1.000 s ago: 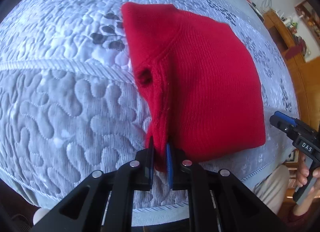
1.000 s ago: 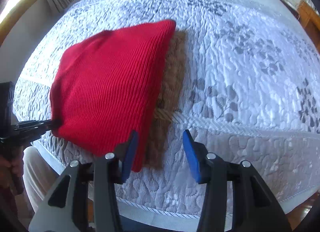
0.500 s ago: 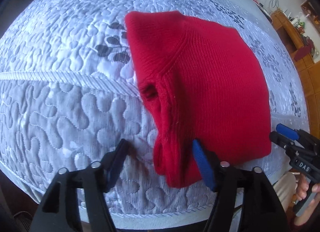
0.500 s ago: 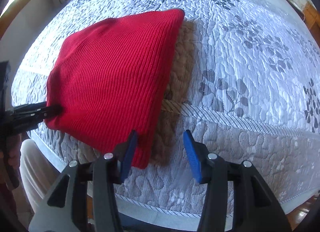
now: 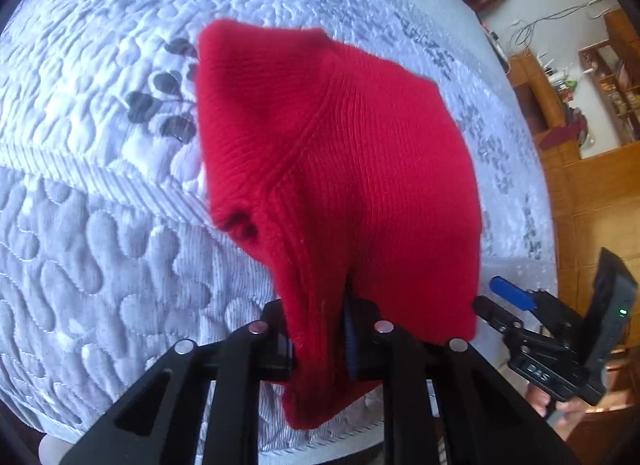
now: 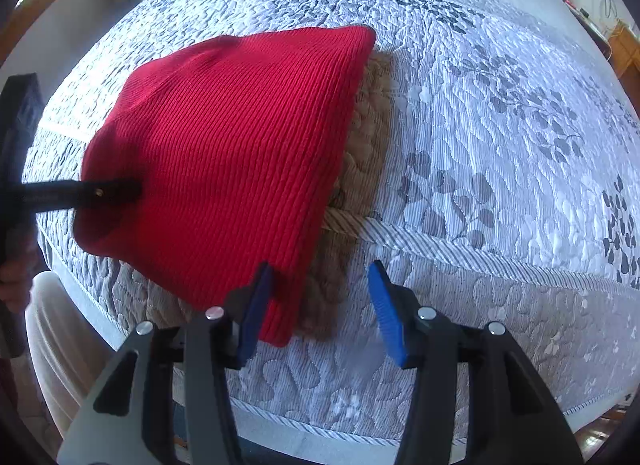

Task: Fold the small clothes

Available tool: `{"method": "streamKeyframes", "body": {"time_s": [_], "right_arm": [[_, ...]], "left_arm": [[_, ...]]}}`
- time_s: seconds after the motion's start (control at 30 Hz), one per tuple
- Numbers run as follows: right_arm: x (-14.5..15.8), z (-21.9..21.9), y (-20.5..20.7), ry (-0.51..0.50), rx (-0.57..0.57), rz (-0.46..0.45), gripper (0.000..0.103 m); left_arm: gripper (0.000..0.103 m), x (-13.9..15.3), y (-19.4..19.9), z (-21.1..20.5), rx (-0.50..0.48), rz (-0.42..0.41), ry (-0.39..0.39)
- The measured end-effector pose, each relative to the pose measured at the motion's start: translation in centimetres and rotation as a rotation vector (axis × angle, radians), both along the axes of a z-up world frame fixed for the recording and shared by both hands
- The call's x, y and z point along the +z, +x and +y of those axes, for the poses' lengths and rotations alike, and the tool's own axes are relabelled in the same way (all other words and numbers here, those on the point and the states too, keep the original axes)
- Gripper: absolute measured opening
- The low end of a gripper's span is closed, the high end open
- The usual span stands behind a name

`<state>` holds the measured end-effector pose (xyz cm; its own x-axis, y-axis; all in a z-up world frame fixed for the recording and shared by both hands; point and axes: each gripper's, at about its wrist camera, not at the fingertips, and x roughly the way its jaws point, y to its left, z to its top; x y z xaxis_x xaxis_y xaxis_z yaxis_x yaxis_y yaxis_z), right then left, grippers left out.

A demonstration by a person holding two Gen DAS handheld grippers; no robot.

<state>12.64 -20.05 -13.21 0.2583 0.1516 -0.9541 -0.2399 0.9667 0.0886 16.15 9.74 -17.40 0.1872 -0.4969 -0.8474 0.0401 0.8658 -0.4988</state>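
My left gripper [image 5: 320, 339] is closing on the near left corner of the red knit garment [image 5: 340, 185]. A bunched fold of the knit sits between the jaws and the pads press on it, so I treat this corner as grasped. The loose end of the fold hangs below the jaws, off the near edge of the quilted bedspread [image 5: 100, 245].

My right gripper [image 6: 316, 307] stands released, jaws about half apart. In the right wrist view its left pad lies against the near right corner of the garment; the other pad is over bare quilt, clear of the cloth. Nothing is clamped there.

The garment lies flat on the bedspread, directly ahead of both grippers. Its long axis runs away from me, from the near hem toward the far end. A brown knitted piece [image 6: 360, 169] shows under its right edge; I cannot tell whether it belongs to the same garment.

Governing relation: both near corners sit at my jaws, left secured, right not. I judge that the right gripper must shift slightly left and close on its corner before the near edge can be carried toward the far end.
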Motion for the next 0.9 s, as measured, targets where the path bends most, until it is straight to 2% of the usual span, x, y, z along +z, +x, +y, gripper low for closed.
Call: {"method": "streamKeyframes", "body": {"time_s": [0.1,0.23,0.33,0.43,0.5,0.53,0.67,0.77,0.9], "right_arm": [[0.2,-0.1,0.0,-0.007,0.005,-0.009,0.050],[0.3,0.1,-0.1,-0.032,0.013,-0.026,0.050],[0.2,0.3,-0.1,-0.037,0.018,-0.021,0.050],[0.4,0.3,0.0,-0.046,0.020,-0.028,0.050],[0.8,0.4,0.1,-0.046,0.021,-0.038,0.053],[1.0,0.5,0.2,-0.045,0.023,-0.044,0.054],[1.4,1.1,0.9,-0.048,0.043,-0.057,0.054],[1.6,1.2,1.7,-0.039,0.043,-0.059,0.057],[1.6,1.3,2.9,-0.045,0.039,-0.060,0.057]], "left_arm": [[0.016,1.0,-0.3,1.0,0.003,-0.030,-0.008],[0.016,-1.5,-0.3,0.9,-0.015,0.006,0.066],[0.019,-1.2,-0.5,0.6,-0.035,-0.021,0.088],[0.035,-0.1,-0.4,0.3,-0.052,-0.053,0.125],[0.059,0.8,0.0,0.5,-0.047,-0.088,0.166],[0.062,1.0,0.4,0.6,-0.041,-0.098,0.175],[0.063,1.0,2.3,1.7,0.000,-0.077,0.167],[0.065,0.2,3.5,2.2,0.003,-0.048,0.143],[0.067,0.1,5.0,1.7,-0.007,-0.056,0.145]]}}
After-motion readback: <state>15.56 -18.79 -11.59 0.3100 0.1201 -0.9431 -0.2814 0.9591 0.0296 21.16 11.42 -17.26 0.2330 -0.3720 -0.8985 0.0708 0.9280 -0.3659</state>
